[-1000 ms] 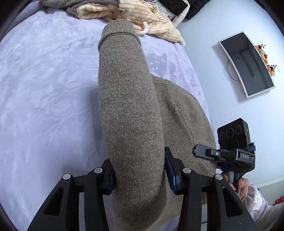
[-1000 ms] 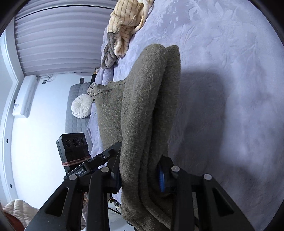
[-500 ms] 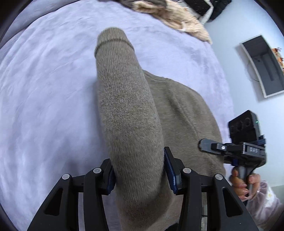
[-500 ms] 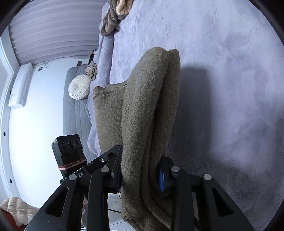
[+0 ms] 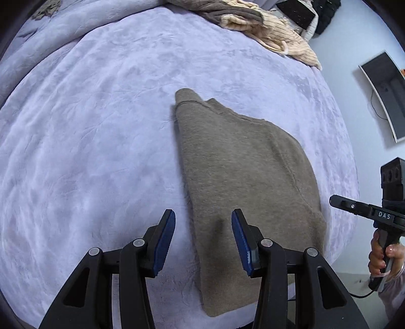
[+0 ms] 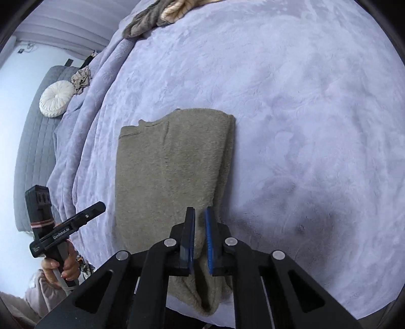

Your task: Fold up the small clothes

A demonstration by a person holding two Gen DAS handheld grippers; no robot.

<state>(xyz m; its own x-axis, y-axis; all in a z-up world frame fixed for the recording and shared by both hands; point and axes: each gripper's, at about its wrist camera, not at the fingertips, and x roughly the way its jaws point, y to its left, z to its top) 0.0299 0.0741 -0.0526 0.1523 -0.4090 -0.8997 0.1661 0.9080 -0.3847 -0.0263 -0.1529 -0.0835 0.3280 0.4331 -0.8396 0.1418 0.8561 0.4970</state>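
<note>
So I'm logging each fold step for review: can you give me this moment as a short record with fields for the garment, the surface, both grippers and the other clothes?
garment: brown knit sweater, folded, lying flat
surface: lilac bed blanket
left gripper: open, nothing held, above the sweater's near edge
right gripper: jaws just closing to nearly shut, nothing between them, sweater beneath
other clothes: cream ribbed garment heaped at the far edge

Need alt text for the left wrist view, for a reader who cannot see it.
A folded taupe knit sweater lies flat on a lilac bedspread, with the left gripper above its near edge, jaws open and empty. Unfolded clothes sit at the far edge.
</note>
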